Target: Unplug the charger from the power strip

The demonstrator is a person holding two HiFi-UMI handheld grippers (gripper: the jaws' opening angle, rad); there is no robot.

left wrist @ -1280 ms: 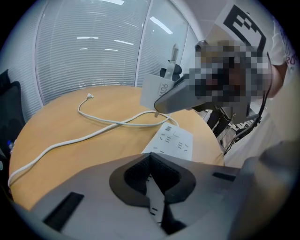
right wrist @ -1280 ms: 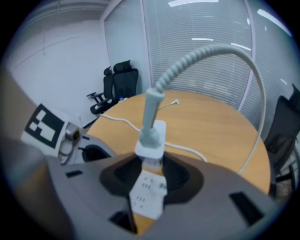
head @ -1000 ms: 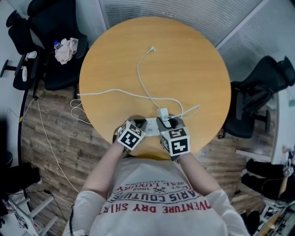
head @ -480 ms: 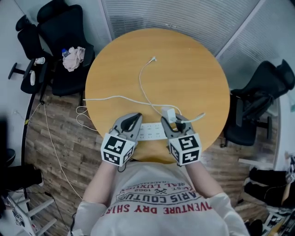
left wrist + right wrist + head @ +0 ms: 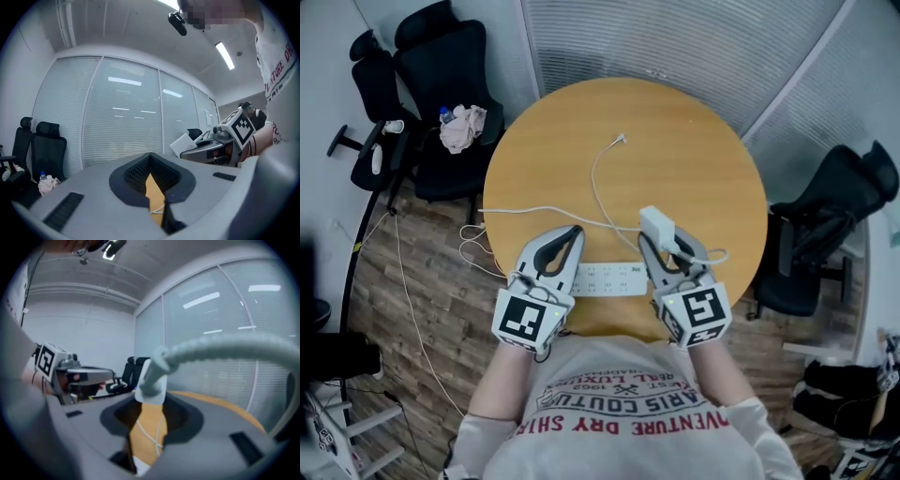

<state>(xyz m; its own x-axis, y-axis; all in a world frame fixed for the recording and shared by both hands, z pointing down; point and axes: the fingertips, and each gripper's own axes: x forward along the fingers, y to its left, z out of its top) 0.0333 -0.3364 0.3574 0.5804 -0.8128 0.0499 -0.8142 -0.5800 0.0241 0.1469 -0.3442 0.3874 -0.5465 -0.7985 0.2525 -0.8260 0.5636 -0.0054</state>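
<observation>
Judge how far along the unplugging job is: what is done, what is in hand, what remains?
Done: the charger is out of the power strip, which lies flat on the table. In hand: the right gripper grips the charger above the table, cable trailing; the left gripper is shut and empty. Left: probably only setting the charger down.
</observation>
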